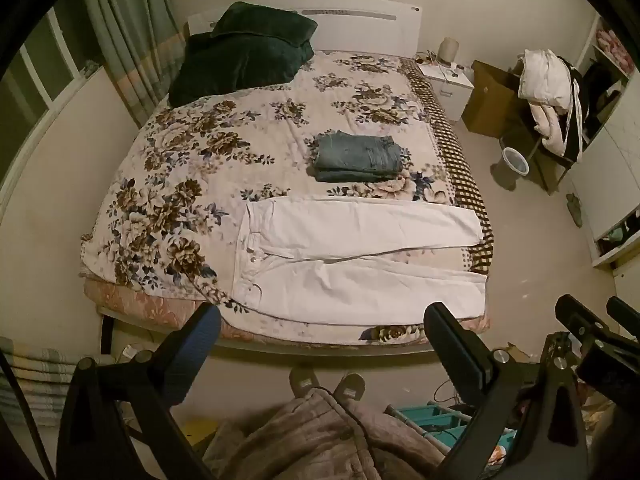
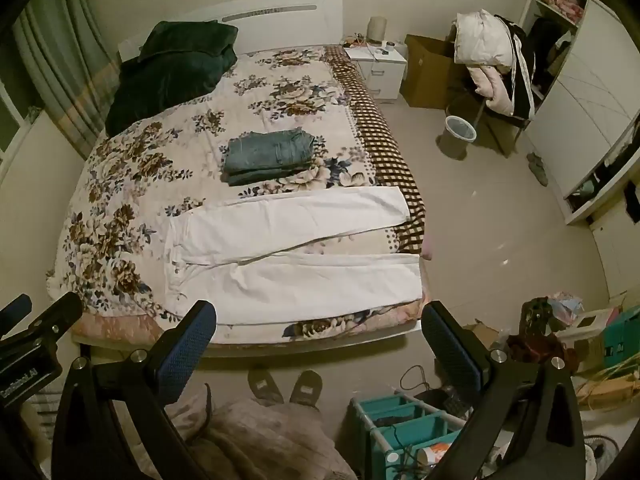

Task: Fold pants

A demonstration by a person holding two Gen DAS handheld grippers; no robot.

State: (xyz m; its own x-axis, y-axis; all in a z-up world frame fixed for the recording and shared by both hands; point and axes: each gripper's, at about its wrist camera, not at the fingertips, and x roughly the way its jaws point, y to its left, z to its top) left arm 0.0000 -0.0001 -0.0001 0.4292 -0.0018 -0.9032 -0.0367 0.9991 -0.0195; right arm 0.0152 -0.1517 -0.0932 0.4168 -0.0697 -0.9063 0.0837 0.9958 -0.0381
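Note:
White pants (image 1: 360,256) (image 2: 288,248) lie spread flat near the foot of the bed, waistband to the left, both legs running right and slightly apart. Behind them sits a pair of blue jeans (image 1: 358,156) (image 2: 268,154), folded into a neat stack. My left gripper (image 1: 324,320) hangs high above the bed's foot edge, jaws wide open and empty. My right gripper (image 2: 320,318) hovers just as high, open, nothing between its fingers. Neither touches the pants. The right gripper also shows at the lower right of the left wrist view (image 1: 592,320).
The floral bedspread (image 1: 208,152) covers the bed; dark green pillows (image 1: 244,52) lie at its head. A person's slippered feet (image 2: 284,386) stand at the foot. A teal rack (image 2: 404,424) and clutter sit on the floor to the right, a bin (image 2: 460,128) and loaded chair (image 2: 492,60) farther back.

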